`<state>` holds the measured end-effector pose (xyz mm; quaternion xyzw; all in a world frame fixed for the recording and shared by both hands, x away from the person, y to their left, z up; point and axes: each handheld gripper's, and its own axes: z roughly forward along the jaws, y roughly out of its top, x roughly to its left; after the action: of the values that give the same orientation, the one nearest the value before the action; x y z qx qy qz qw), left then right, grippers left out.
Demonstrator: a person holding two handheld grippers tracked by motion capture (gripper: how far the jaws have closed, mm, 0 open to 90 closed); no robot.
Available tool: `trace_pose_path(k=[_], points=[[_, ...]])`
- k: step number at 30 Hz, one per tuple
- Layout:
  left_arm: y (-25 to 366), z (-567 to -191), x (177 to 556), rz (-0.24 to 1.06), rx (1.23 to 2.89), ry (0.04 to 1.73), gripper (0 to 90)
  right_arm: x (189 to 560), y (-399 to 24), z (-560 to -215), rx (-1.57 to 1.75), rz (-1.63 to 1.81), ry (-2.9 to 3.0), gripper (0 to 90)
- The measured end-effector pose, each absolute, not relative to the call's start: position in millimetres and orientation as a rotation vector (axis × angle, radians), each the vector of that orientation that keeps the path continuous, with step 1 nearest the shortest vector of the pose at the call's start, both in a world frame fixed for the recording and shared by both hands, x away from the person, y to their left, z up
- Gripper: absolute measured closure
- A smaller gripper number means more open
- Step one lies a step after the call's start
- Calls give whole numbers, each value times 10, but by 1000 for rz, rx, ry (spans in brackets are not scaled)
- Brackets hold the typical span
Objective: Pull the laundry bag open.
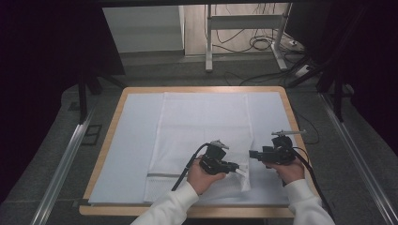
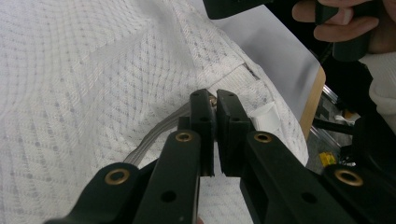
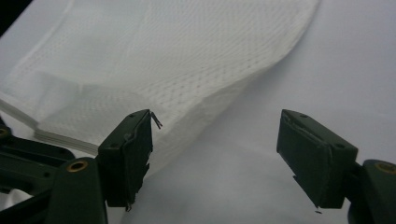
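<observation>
I sit at a worktop (image 1: 112, 140) covered by a pale sheet, with a white mesh laundry bag (image 1: 202, 126) lying flat on it, its zipped end toward me. The bag stretches away up the middle of the worktop, and its near right corner is bunched and lifted a little.

My left tongs (image 1: 233, 167) are at that near right corner. In the left gripper view they (image 2: 214, 100) are pinched shut on the small metal zipper pull (image 2: 213, 100), with the grey zipper tape (image 2: 156, 133) running back beneath the jaws. A white fabric tab (image 2: 265, 116) sits just beside the pull.

My right tongs (image 1: 253, 154) hover just to the right of the bag's corner, near the left tongs but apart from them. In the right gripper view they (image 3: 215, 135) stand wide open with nothing between the jaws; the bag's folded edge (image 3: 187, 107) lies just ahead of one jaw, over the bare sheet.

I judge the step in hand to be working the zipper: the pull is caught, and the bag is not yet braced. The next move likely calls for the right tongs to close on the corner's fabric to hold it taut, so the left tongs can draw the pull along the tape without dragging the whole bag.
</observation>
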<state>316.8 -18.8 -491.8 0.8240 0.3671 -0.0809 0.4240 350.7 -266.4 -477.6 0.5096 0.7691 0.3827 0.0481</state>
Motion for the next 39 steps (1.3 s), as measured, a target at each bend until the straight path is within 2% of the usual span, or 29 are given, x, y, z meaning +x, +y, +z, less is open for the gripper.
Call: trace_pose_path(k=[13, 23, 26, 29, 35, 39], points=[[-218, -4943, 3153, -208, 2061, 918, 870, 3519, -2503, -4888, 1648, 1205, 2415, 265], [-241, -4954, 3142, -208, 2066, 915, 870, 3513, -2318, -4973, 1632, 1152, 2476, 342], [-243, -4955, 3141, -208, 2068, 914, 870, 3519, -2287, -5003, 1632, 1144, 2501, 415], [-246, -4960, 3141, -207, 2071, 915, 869, 3522, -2263, -5029, 1606, 1170, 2560, 541], [-261, -4974, 3140, -210, 2071, 917, 870, 3526, -2265, -5030, 1588, 1163, 2589, 728], [-266, -4984, 3143, -210, 2075, 917, 869, 3525, -2265, -5032, 1569, 1167, 2604, 827]])
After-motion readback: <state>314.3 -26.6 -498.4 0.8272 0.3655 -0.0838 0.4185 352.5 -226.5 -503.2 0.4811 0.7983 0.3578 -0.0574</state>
